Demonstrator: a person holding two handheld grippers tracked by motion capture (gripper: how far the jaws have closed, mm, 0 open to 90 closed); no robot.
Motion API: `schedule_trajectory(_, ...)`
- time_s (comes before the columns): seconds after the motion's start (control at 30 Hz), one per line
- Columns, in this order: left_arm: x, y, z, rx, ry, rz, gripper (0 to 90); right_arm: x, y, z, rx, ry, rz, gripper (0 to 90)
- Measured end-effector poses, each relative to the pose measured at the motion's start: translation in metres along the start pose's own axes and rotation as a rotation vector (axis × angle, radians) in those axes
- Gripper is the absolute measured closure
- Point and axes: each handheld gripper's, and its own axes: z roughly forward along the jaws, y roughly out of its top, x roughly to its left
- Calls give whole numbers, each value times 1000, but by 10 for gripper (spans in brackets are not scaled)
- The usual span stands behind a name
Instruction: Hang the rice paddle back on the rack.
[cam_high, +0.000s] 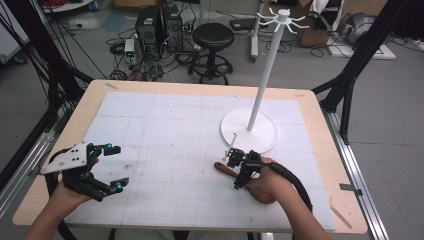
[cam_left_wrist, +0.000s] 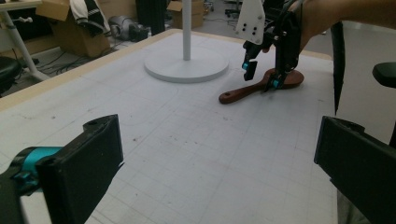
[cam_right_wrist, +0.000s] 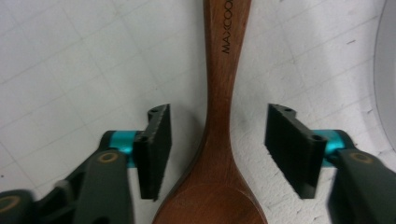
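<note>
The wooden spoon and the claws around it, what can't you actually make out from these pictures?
- Wooden spoon: in the right gripper view the bowl runs off the bottom edge and the handle end off the top.
- Same spoon, high view: the person's right hand and right claw cover most of the bowl.
- Left claw: in the left gripper view its body is cut off by the bottom edge.
- White stand: its hooks are too small to count.

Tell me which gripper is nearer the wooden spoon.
Right. The right gripper straddles the wooden spoon at its neck, pads not yet touching. The left gripper sits open, far off across the white mat.
</note>
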Motion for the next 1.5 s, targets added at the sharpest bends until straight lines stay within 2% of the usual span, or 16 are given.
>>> schedule_trajectory(0.17, 0, 0, 0, 2, 0, 2, 17, -3, 1, 2, 15, -2, -14, 498)
schedule_trajectory(0.2, 0, 0, 0, 3, 0, 2, 17, -2, 1, 2, 15, 5, -1, 511)
schedule_trajectory(0.37, 0, 0, 0, 3, 0, 1, 18, -1, 2, 3, 30, 16, 1, 545)
schedule_trajectory(0.43, 0, 0, 0, 3, 0, 1, 18, -1, 3, 4, 24, 19, -4, 559)
schedule_trajectory(0.47, 0, 0, 0, 4, -1, 2, 17, -3, 3, 5, 27, 18, -22, 564)
schedule_trajectory(0.6, -1, 0, 0, 3, -1, -1, 17, -3, 3, 5, 12, 29, 3, 585)
schedule_trajectory(0.77, -1, 0, 0, 5, -1, 2, 17, -6, 3, 7, 12, 38, 2, 620)
schedule_trajectory(0.87, -1, 0, 0, 4, -1, 0, 17, -5, 2, 7, 14, 43, 19, 636)
schedule_trajectory(0.93, -1, 0, 0, 5, -1, 2, 18, -8, 2, 8, 11, 46, -8, 641)
schedule_trajectory(1.03, -1, 0, 0, 6, -4, 4, 18, -7, 0, 7, 5, 58, 34, 653)
schedule_trajectory(1.2, -1, 0, 0, 3, -5, 4, 18, -7, -1, 7, -1, 58, 36, 660)
schedule_trajectory(1.3, -1, 0, 0, 3, -5, 4, 17, -9, -1, 8, -9, 52, 7, 678)
schedule_trajectory(1.33, -1, 0, 0, 4, -4, 5, 17, -8, -1, 8, -5, 53, 20, 682)
schedule_trajectory(1.37, -1, 0, 0, 4, -5, 5, 17, -8, -1, 8, -7, 54, 13, 684)
schedule_trajectory(1.4, -1, 0, 0, 4, -4, 3, 18, -7, -1, 7, -1, 57, 31, 685)
schedule_trajectory(1.5, -1, 0, 0, 2, -4, 3, 17, -6, -2, 7, -6, 49, 29, 689)
